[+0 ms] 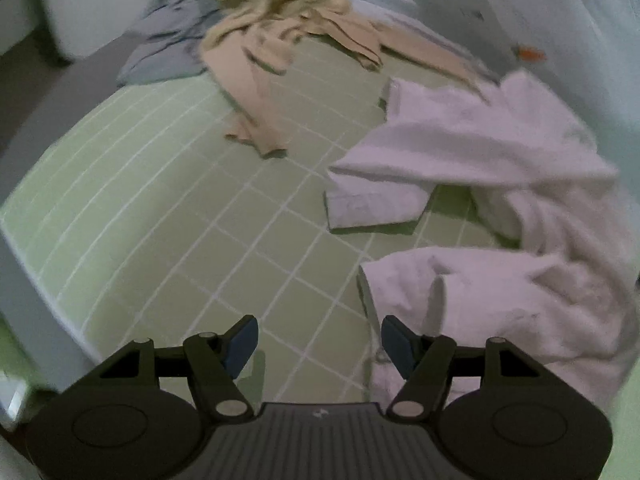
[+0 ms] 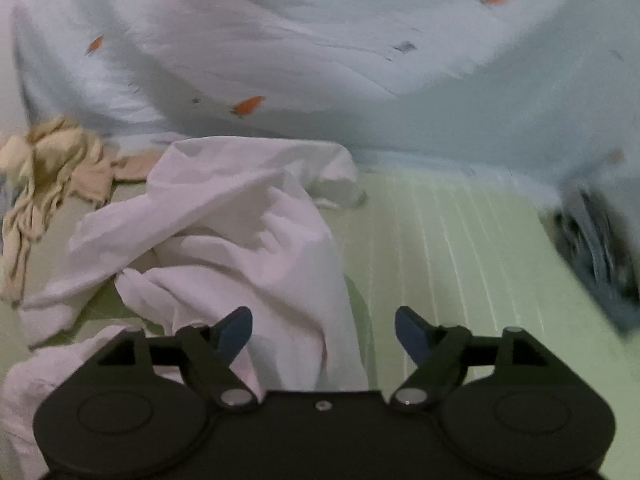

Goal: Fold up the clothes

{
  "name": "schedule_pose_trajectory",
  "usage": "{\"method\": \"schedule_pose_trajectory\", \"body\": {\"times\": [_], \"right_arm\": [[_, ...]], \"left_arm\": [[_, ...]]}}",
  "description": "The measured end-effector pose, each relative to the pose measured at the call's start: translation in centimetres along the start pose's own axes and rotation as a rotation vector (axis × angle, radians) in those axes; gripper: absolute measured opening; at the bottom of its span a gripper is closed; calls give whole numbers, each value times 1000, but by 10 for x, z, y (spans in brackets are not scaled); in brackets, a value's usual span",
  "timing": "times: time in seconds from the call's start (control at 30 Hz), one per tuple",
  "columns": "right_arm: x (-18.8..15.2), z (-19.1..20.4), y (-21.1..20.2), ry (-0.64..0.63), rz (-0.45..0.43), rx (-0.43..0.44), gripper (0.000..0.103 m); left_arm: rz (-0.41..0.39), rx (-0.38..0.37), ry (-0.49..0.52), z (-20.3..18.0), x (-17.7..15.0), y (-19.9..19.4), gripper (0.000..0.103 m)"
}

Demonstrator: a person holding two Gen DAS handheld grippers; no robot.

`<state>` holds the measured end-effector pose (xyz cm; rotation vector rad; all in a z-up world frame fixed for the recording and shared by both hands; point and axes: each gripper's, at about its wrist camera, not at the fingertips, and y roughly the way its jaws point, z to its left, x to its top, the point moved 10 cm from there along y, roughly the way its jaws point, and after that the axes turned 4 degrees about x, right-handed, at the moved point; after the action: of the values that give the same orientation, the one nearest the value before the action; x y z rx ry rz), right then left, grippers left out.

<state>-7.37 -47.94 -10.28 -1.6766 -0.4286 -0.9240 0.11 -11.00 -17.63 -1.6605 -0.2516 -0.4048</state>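
Left gripper: fingers spread wide, nothing between them, hovering above the bare green checked sheet just beside the near edge of the white garment.
Right gripper: also released, fingers apart; its left finger sits over a fold of the white garment, its right finger over bare sheet.
White garment: crumpled across the bed, sleeves and folds thrown over each other (I can't tell front from back).
Open room: a broad stretch of sheet left of the garment in the left wrist view, and another to its right in the right wrist view.
Edges: the mattress edge curves down the left side of the left wrist view.
Other cloth: a beige garment heaped at the far end, touching a grey-blue one; a pale blanket with orange marks rises behind.
Hard to make out: a dark bluish bundle at the right rim, blurred and cut off.
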Motion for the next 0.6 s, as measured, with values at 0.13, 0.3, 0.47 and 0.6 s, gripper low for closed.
{"method": "schedule_pose_trajectory", "body": {"times": [0.13, 0.3, 0.47, 0.6], "right_arm": [[30, 22, 31, -146, 9, 20, 85], [62, 55, 74, -341, 20, 21, 87], [80, 89, 116, -447, 50, 79, 88], [81, 113, 139, -563, 79, 116, 88]], "left_arm": [[28, -36, 92, -20, 5, 28, 69], [58, -69, 141, -31, 15, 51, 70], [28, -112, 194, -35, 25, 58, 76], [14, -128, 216, -41, 31, 60, 77]]}}
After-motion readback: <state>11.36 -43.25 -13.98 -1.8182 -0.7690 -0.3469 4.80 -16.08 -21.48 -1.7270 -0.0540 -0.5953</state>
